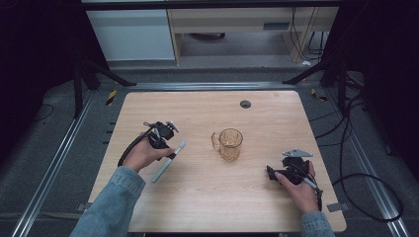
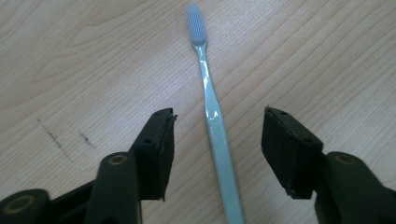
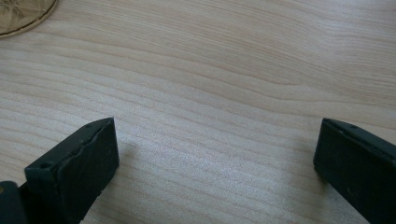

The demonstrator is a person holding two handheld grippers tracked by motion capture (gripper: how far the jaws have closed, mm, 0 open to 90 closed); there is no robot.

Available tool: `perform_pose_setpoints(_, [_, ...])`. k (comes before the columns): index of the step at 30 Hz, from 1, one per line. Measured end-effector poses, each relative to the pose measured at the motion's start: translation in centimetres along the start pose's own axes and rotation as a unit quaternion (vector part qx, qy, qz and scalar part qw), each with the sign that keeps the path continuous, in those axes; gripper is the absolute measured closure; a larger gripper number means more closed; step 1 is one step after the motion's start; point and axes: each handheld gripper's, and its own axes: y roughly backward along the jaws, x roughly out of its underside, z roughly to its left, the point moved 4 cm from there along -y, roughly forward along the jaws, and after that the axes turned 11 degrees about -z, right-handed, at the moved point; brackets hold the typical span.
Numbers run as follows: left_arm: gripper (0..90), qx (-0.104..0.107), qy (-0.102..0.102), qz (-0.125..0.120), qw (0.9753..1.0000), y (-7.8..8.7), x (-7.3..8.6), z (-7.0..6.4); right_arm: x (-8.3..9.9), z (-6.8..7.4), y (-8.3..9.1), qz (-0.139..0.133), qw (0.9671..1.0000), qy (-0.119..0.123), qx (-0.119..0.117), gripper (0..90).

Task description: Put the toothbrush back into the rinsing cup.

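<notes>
One toothbrush (image 2: pixel 212 116), one glass mug (image 1: pixel 230 143) lay on tabletop (image 1: pixel 207 197). Left tool (image 2: pixel 217 140) gaped wide astride toothbrush handle at frame centre, gripping nothing. Right tool (image 3: pixel 217 154) spread wide, empty, lower right in high view.

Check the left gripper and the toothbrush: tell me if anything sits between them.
Nothing visible does. The left gripper is open with its jaws either side of the toothbrush, which lies flat on the bare table. The glass mug stands well off to the side.
</notes>
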Motion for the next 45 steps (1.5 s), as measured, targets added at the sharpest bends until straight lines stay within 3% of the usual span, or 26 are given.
perform_pose_setpoints(5, [51.9, 0.011, -0.002, 0.014, 0.9998, -1.1, -0.6, -0.1, 0.0, 0.0, 0.1, 0.001, 1.0000, 0.003, -0.004, 0.4])
perform_pose_setpoints(10, [52.9, 0.008, -0.002, 0.037, 0.9993, -2.3, -0.5, 0.0, 0.0, 0.0, 0.1, 0.001, 1.0000, 0.002, -0.004, 0.4])
perform_pose_setpoints(18, [57.0, 0.010, 0.011, 0.055, 0.9984, -3.4, -0.4, 0.7, 0.0, 0.0, 0.1, 0.001, 1.0000, 0.002, -0.004, 0.4])
perform_pose_setpoints(22, [62.5, 0.010, 0.012, 0.059, 0.9981, -3.7, -0.4, 0.7, 0.0, -0.1, 0.0, 0.001, 1.0000, 0.003, -0.004, 0.4])
perform_pose_setpoints(30, [64.4, 0.008, 0.008, 0.073, 0.9973, -4.1, -0.3, 0.7, 0.0, 0.0, 0.1, 0.001, 1.0000, 0.002, -0.004, 0.4])
perform_pose_setpoints(45, [70.3, 0.013, 0.013, 0.073, 0.9972, -4.3, -0.3, 0.8, 0.1, -0.1, 0.0, 0.000, 1.0000, 0.007, -0.005, 0.4])
